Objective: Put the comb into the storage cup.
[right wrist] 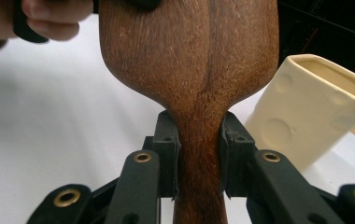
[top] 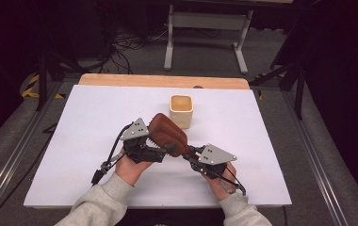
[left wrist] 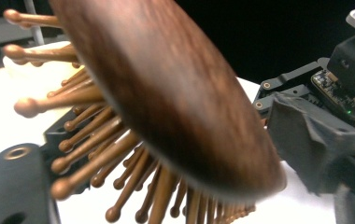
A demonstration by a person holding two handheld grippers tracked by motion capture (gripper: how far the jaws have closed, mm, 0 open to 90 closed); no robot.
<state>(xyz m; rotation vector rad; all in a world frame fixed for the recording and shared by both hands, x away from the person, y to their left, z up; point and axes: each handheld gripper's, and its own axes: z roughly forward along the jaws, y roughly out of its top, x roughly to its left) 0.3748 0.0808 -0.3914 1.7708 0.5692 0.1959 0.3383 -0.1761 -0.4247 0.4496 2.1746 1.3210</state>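
White table beneath: right claw clamps the hairbrush handle, presumably steadying it; left claw state unclear.

In the left gripper view the brush is blurred and cut off at the top edge, and it hides the left gripper's far jaw, so its grip cannot be told. In the right gripper view the cup is cut off at the right edge, and the brush's bristles are hidden.
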